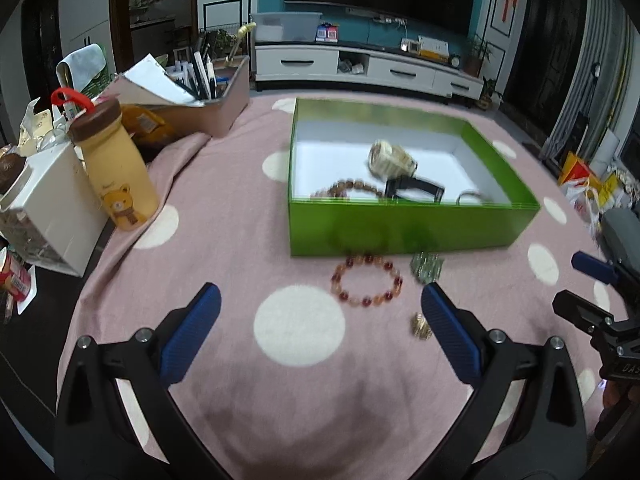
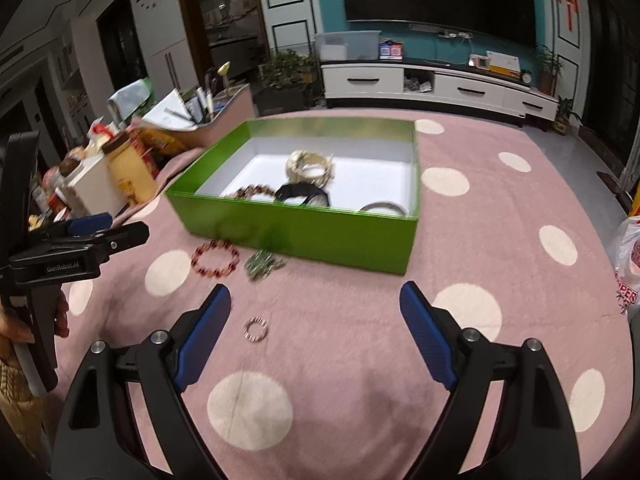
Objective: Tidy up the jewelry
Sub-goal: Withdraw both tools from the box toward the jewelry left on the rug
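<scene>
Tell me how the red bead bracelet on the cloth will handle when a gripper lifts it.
The red bead bracelet is a ring of separate round beads, so it will probably sag limp. The glossy beads may slip between flat pads. It looks light, lying flat on the cloth.

Dim indoor light; soft shadow on the cloth below the green box (image 1: 400,232). The box's contents are motion-smeared. Fisheye bending and dark vignetting ring both views.

The left gripper (image 2: 90,224) reads "GenRoboLAI" on its black body — the white plastic bag (image 2: 628,276) shows red "SUPER".
</scene>
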`<state>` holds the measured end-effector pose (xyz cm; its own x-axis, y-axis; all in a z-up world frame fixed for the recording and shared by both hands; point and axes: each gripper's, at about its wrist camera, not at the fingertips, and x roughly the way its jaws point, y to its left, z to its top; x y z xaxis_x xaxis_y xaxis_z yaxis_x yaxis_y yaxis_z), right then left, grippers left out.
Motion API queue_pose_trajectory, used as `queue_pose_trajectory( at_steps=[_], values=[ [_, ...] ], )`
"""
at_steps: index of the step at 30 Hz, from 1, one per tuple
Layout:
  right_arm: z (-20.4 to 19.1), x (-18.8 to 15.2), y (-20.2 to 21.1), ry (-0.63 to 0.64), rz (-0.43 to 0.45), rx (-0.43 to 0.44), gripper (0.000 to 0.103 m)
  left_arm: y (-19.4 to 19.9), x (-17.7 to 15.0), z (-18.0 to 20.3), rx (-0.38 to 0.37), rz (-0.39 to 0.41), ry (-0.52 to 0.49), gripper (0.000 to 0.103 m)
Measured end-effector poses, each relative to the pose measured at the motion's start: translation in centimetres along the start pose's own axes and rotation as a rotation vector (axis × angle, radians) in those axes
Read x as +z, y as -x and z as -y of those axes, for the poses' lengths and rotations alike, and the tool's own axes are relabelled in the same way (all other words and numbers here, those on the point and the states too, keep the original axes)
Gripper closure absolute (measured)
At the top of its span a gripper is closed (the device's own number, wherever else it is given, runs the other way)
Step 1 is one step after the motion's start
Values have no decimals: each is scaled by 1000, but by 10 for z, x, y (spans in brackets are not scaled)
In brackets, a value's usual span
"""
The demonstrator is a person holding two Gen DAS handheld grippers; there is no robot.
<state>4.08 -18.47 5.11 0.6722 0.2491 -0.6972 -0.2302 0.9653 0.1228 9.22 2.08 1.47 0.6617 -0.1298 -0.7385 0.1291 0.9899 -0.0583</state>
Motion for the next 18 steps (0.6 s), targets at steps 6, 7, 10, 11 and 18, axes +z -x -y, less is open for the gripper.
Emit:
queue_pose_trajectory(
  at_steps=[6, 7, 10, 11, 18],
  values=[
    [-20, -26, -19, 91, -65, 27, 24, -4, -25, 4, -8, -22, -18, 2],
    [-23, -31, -25, 100, -86, 30, 27, -6, -29, 5, -8, -27, -24, 2],
    [-27, -38, -43, 120, -132, 42, 40, -11, -35, 9, -8, -39, -39, 2],
    [-29, -38, -47, 127, -137, 41, 44, -14, -36, 10, -5, -45, -42, 2],
    [-44, -33, -75, 207, -147, 41, 60, -23, -38, 15, -20, -60, -71, 2]
  ],
)
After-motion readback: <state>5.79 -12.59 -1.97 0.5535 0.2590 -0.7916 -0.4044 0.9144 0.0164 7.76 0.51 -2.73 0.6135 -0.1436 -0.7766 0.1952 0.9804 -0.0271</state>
